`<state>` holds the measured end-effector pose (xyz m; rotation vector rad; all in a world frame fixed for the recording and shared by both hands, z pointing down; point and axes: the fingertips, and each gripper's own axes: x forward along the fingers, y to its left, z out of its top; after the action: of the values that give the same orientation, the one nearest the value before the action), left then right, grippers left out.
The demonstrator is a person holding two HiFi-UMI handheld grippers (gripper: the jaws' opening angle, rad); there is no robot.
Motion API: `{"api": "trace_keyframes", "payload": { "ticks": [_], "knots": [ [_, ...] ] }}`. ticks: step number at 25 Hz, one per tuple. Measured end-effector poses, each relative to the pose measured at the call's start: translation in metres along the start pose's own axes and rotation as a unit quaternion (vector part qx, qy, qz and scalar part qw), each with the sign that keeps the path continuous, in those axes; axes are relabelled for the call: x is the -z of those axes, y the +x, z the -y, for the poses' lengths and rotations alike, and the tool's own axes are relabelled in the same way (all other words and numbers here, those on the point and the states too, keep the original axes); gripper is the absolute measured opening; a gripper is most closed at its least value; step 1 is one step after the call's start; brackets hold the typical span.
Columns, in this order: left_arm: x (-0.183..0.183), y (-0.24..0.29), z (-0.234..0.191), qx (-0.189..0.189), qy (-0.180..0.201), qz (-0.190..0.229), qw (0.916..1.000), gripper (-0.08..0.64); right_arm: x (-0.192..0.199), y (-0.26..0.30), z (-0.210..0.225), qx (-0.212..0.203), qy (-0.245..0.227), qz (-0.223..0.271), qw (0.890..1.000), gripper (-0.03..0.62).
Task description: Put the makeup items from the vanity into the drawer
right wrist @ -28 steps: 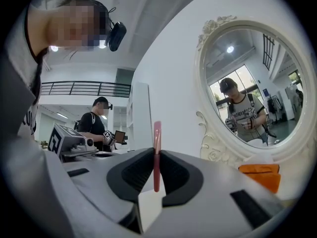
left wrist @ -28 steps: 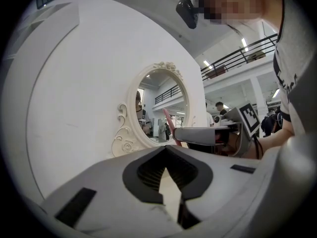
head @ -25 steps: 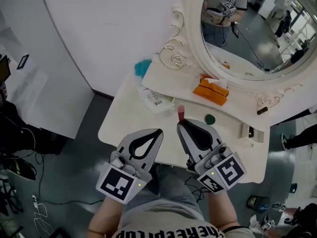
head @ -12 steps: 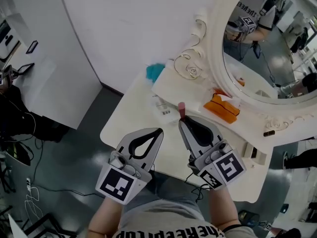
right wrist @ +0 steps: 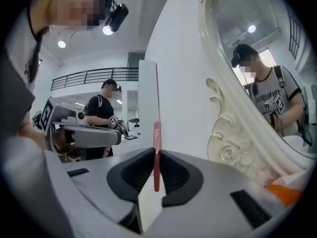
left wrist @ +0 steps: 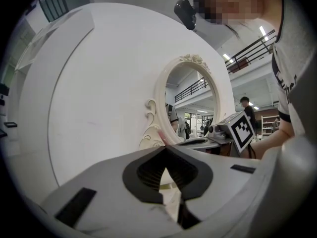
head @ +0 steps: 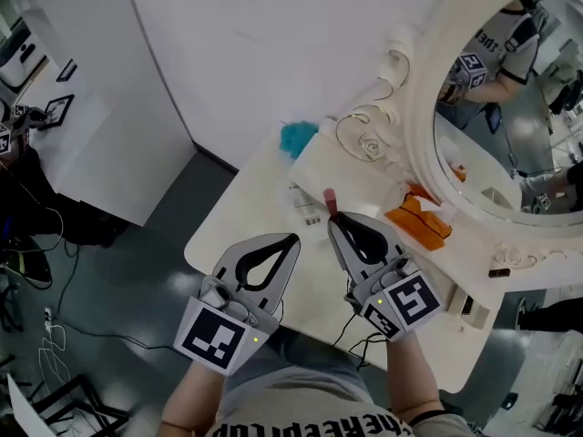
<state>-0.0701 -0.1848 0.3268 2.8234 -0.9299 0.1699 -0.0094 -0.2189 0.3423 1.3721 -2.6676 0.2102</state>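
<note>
White vanity (head: pixel 223 235) under one oval, scroll-framed mirror (head: pixel 421 107). Two handheld grippers hang over its near edge. The right gripper (head: pixel 332 222) pinches one slim pink makeup stick (head: pixel 330 200), upright, tip above the jaws. The left gripper (head: pixel 293 240) has its jaws pressed together, empty. One orange pack (head: pixel 421 218) and one teal object (head: pixel 297 137) lie near the mirror.

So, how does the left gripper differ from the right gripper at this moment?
The right gripper's jaws clamp a thin pink stick; the left gripper's jaws meet on nothing. In the head view the left gripper leans rightward, the right gripper leftward. Both are shut and held over the vanity top.
</note>
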Motion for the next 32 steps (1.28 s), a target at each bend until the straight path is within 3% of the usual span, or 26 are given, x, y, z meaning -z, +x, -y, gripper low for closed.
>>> {"api": "trace_keyframes", "payload": {
  "ticks": [12,32],
  "knots": [
    [0.018,0.013,-0.018,-0.024,-0.02,-0.018,0.9993,0.014,0.051,0.032,0.026,-0.013,0.011,-0.058,0.998,0.058],
    [0.031,0.015,-0.037,-0.054,-0.034,-0.028,0.9976,0.014,0.118,0.06,0.039,-0.024,-0.026,-0.158,0.987,0.06]
  ]
}}
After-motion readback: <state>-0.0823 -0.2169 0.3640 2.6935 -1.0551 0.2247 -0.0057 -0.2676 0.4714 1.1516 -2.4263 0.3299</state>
